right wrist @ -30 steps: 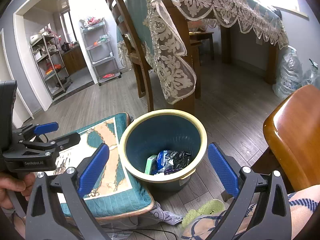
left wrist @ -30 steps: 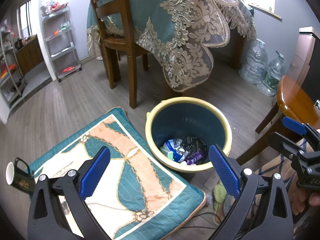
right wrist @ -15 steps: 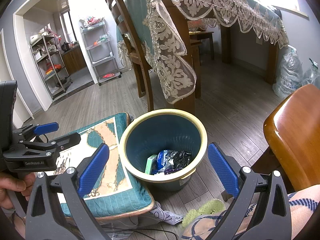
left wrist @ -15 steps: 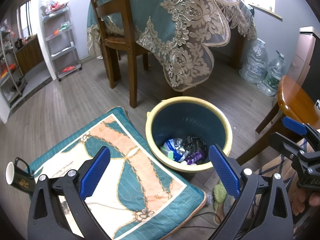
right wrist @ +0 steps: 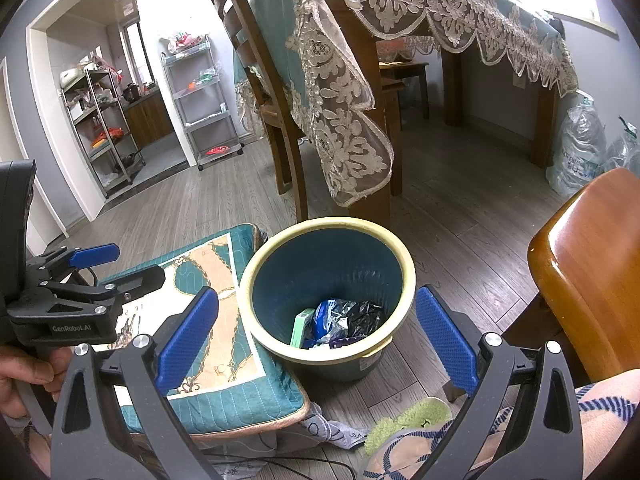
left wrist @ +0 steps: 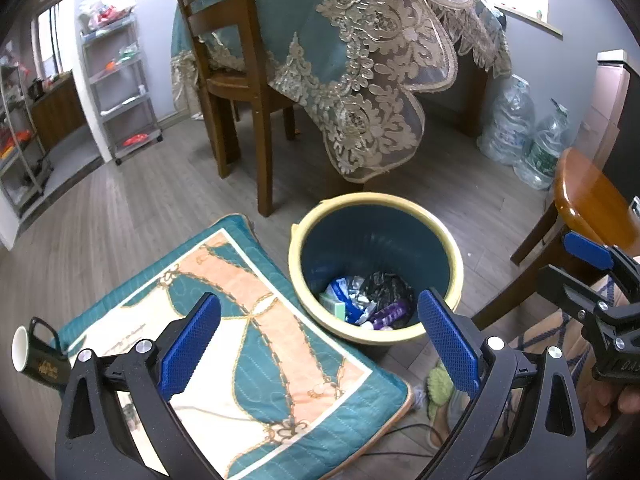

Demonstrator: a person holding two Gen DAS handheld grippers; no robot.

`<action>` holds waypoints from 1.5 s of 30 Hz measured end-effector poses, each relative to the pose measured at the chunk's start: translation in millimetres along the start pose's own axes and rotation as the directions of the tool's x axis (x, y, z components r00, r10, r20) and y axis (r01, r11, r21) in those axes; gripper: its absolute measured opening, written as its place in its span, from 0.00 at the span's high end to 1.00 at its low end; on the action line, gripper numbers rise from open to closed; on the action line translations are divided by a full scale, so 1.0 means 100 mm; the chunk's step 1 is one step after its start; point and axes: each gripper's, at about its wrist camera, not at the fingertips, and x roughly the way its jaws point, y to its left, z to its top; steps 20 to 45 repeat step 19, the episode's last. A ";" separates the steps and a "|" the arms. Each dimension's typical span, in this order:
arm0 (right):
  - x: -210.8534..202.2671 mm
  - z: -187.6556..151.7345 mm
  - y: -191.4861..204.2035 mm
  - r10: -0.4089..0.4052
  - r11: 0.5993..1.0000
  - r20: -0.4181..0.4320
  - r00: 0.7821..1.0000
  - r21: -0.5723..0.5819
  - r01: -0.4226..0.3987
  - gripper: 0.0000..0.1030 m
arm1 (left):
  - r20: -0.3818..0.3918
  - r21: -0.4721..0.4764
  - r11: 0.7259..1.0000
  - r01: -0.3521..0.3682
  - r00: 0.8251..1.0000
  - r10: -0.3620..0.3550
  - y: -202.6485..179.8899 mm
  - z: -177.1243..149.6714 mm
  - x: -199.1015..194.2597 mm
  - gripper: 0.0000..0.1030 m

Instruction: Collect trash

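In the right wrist view, the body of the left gripper (right wrist: 98,264) bears the white lettering "GenRoboт.AI"-style mark reading "GenRobot.AI". In the left wrist view, the right gripper (left wrist: 576,264) shows only the letters "DAS" at the frame edge. The dark mug (left wrist: 34,354) carries a gold emblem too small to read. The cushion (right wrist: 216,320) shows partial letters, roughly "LE", beside the gripper.

Wrappers (left wrist: 366,300) lie in the bin (left wrist: 452,248), right of the cushion (left wrist: 256,320).

cushion (left wrist: 256,344) on floor | mug (left wrist: 36,356) (lying sideways) | chair (left wrist: 236,80) by table
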 end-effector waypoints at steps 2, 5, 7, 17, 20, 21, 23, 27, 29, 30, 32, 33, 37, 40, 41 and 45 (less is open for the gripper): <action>0.00 0.00 0.00 0.000 1.000 0.001 1.000 0.000 0.000 0.06 | 0.002 0.002 1.000 0.000 1.000 0.000 0.00 0.00 0.01 0.05; 0.00 0.00 0.00 0.000 1.000 0.001 1.000 0.000 0.000 0.06 | 0.006 0.012 1.000 0.000 1.000 0.000 -0.02 -0.01 0.00 0.05; 0.00 0.00 0.00 0.001 1.000 0.000 1.000 0.001 -0.001 0.06 | 0.006 0.013 1.000 -0.001 1.000 0.001 -0.03 -0.02 0.00 0.05; 0.00 0.00 0.00 0.000 1.000 0.000 1.000 0.000 0.000 0.06 | -0.014 0.000 1.000 -0.011 1.000 0.011 0.03 -0.03 0.02 0.05; 0.00 0.00 0.01 0.001 1.000 -0.002 1.000 0.000 -0.001 0.06 | -0.017 -0.005 1.000 -0.014 1.000 0.014 0.06 -0.04 0.02 0.05; 0.00 0.00 0.01 0.001 1.000 -0.002 1.000 0.000 -0.001 0.06 | -0.017 -0.005 1.000 -0.014 1.000 0.014 0.06 -0.04 0.02 0.05; 0.00 0.00 0.01 0.001 1.000 -0.002 1.000 0.000 -0.001 0.06 | -0.017 -0.005 1.000 -0.014 1.000 0.014 0.06 -0.04 0.02 0.05; 0.00 0.00 0.01 0.001 1.000 -0.002 1.000 0.000 -0.001 0.06 | -0.017 -0.005 1.000 -0.014 1.000 0.014 0.06 -0.04 0.02 0.05; 0.00 0.00 0.01 0.001 1.000 -0.002 1.000 0.000 -0.001 0.06 | -0.017 -0.005 1.000 -0.014 1.000 0.014 0.06 -0.04 0.02 0.05; 0.00 0.00 0.01 0.001 1.000 -0.002 1.000 0.000 -0.001 0.06 | -0.017 -0.005 1.000 -0.014 1.000 0.014 0.06 -0.04 0.02 0.05; 0.00 0.00 0.01 0.001 1.000 -0.002 1.000 0.000 -0.001 0.06 | -0.017 -0.005 1.000 -0.014 1.000 0.014 0.06 -0.04 0.02 0.05; 0.00 0.00 0.01 0.001 1.000 -0.002 1.000 0.000 -0.001 0.06 | -0.017 -0.005 1.000 -0.014 1.000 0.014 0.06 -0.04 0.02 0.05; 0.00 0.00 0.01 0.001 1.000 -0.002 1.000 0.000 -0.001 0.06 | -0.017 -0.005 1.000 -0.014 1.000 0.014 0.06 -0.04 0.02 0.05; 0.00 0.00 0.01 0.001 1.000 -0.002 1.000 0.000 -0.001 0.06 | -0.017 -0.005 1.000 -0.014 1.000 0.014 0.06 -0.04 0.02 0.05; 0.00 0.00 0.01 0.001 1.000 -0.002 1.000 0.000 -0.001 0.06 | -0.017 -0.005 1.000 -0.014 1.000 0.014 0.06 -0.04 0.02 0.05; 0.00 0.00 0.01 0.001 1.000 -0.002 1.000 0.000 -0.001 0.06 | -0.017 -0.005 1.000 -0.014 1.000 0.014 0.06 -0.04 0.02 0.05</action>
